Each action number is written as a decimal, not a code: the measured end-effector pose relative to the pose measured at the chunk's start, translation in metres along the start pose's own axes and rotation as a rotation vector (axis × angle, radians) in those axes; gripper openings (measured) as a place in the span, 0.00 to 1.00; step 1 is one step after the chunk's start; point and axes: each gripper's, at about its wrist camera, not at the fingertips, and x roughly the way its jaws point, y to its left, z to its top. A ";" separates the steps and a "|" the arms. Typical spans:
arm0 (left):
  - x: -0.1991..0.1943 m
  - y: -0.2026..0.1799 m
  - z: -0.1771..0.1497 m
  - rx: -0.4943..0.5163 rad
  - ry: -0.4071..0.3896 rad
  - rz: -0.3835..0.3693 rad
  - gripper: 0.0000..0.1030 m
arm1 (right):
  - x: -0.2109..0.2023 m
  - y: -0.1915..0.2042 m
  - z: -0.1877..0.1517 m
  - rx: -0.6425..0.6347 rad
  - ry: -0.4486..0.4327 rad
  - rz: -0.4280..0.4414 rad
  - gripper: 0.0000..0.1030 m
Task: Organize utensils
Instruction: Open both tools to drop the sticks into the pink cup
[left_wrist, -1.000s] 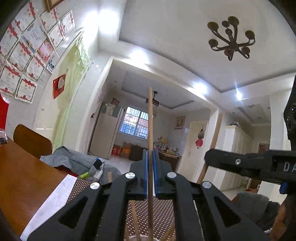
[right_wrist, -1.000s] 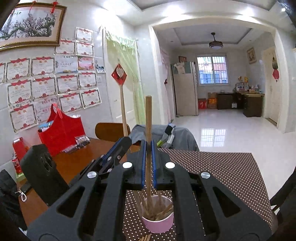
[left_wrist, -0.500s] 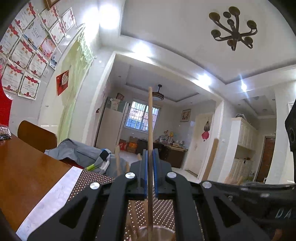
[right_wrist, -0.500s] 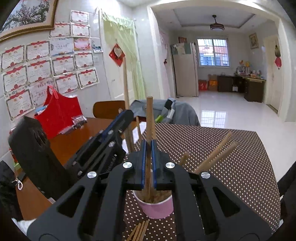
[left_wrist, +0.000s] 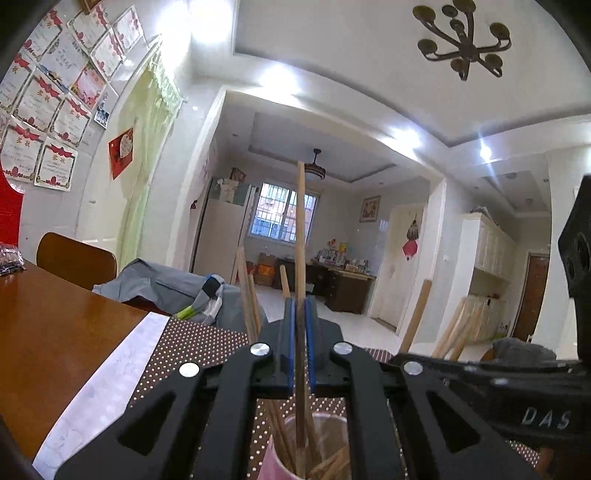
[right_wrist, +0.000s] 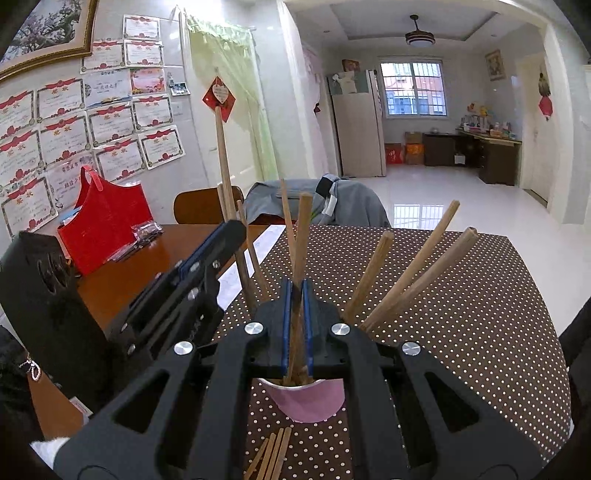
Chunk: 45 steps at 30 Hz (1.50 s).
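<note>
A pink cup (right_wrist: 306, 400) stands on the dotted brown mat (right_wrist: 461, 314) and holds several wooden chopsticks (right_wrist: 413, 269). My right gripper (right_wrist: 296, 291) is shut on one chopstick (right_wrist: 303, 229) whose lower end is inside the cup. My left gripper (left_wrist: 301, 306) is shut on another chopstick (left_wrist: 300, 229), upright, its lower end in the same cup (left_wrist: 280, 461). The left gripper also shows in the right wrist view (right_wrist: 221, 240), just left of the cup. Several loose chopsticks (right_wrist: 271, 458) lie on the mat in front of the cup.
A wooden table (right_wrist: 122, 269) carries a red bag (right_wrist: 107, 221) and a small plastic packet (right_wrist: 146, 230) at the left. A chair (right_wrist: 207, 206) and a grey garment (right_wrist: 332, 203) stand behind the table.
Both grippers have moved down toward the cup with their chopsticks. The cup and its other chopsticks now sit closer and higher in both views.
</note>
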 end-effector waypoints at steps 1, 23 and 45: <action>0.000 0.000 -0.001 0.004 0.009 -0.004 0.05 | -0.001 0.000 0.000 0.003 -0.002 -0.002 0.07; -0.053 -0.008 0.018 0.033 0.099 0.008 0.41 | -0.034 0.012 -0.004 0.032 -0.025 -0.060 0.23; -0.140 -0.034 0.037 0.102 0.130 0.059 0.54 | -0.116 0.027 -0.034 0.034 -0.099 -0.118 0.48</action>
